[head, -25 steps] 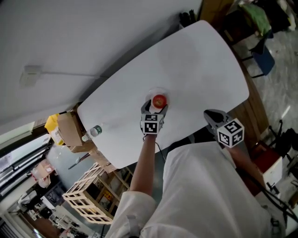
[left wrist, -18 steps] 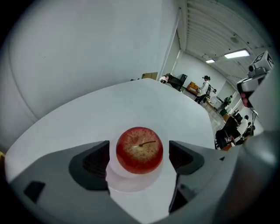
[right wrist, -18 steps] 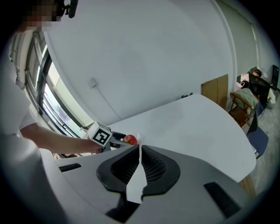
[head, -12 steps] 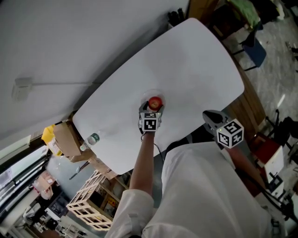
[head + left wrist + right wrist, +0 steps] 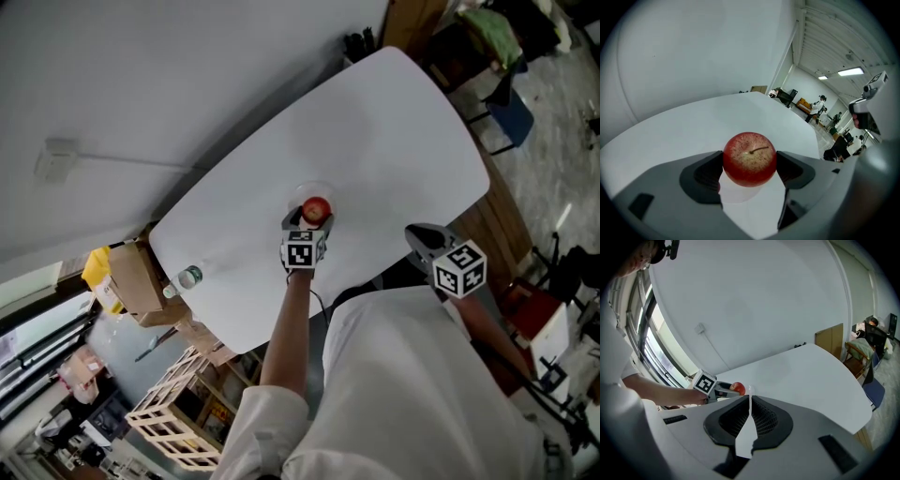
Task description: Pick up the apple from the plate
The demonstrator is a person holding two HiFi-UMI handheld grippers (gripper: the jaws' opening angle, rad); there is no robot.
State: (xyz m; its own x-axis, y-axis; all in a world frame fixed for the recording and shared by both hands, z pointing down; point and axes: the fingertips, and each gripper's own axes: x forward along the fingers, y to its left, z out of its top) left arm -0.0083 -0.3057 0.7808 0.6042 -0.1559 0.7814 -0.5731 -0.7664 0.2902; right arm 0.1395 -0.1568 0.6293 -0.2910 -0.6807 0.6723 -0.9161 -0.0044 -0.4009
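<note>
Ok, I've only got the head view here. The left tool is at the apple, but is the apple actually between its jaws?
Observer: Yes. The left gripper view shows the apple between the left tool's jaws. They have just been closing and now look to touch it on both sides.
Operator: Is it off the plate?
Observer: Not that I can see. The clear plate lies right under it.
Operator: And the right tool?
Observer: In the right gripper view the right tool has its jaws together with nothing between them.
</note>
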